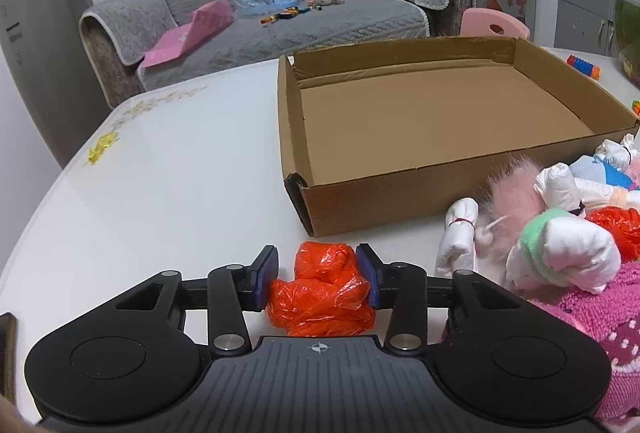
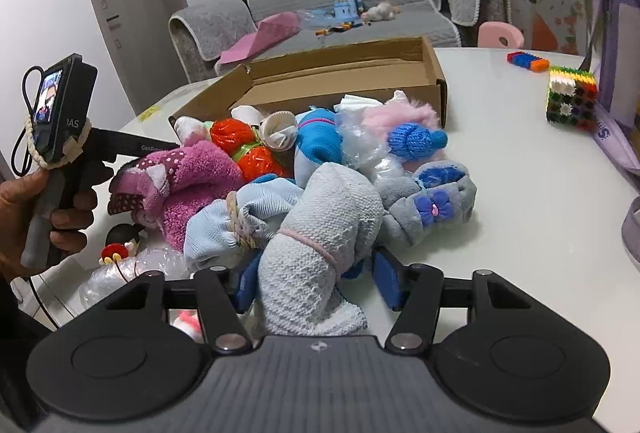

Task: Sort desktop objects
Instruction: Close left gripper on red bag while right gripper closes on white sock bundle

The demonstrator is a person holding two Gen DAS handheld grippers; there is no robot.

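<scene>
- The left tool (image 1: 316, 281) is clamped on a crumpled orange plastic bag (image 1: 320, 297); both blue pads press into its sides, and the bag rests on the white desk (image 1: 160, 193).
- The right tool (image 2: 316, 281) has a rolled pale blue-grey towel bundle (image 2: 316, 253), tied with a pink band, between its pads; the left pad touches it, and I cannot tell whether the right one does.
- Just beyond the towel bundle lies a heap of soft things: a magenta fluffy sock (image 2: 188, 177), a light blue knit bundle (image 2: 240, 221) tied with cord, a grey plush piece with a purple bow (image 2: 434, 205), and a blue knitted ball (image 2: 412, 139).
- At the left of the right wrist view, a hand (image 2: 36, 209) grips the other tool's handle.
- Behind the heap stands an open cardboard box (image 1: 440, 105), its floor bare.
- Far right on the desk sit a colourful block cube (image 2: 572, 99) and a short brick strip (image 2: 528, 61).
- Beyond the desk is a grey sofa (image 1: 280, 5).
</scene>
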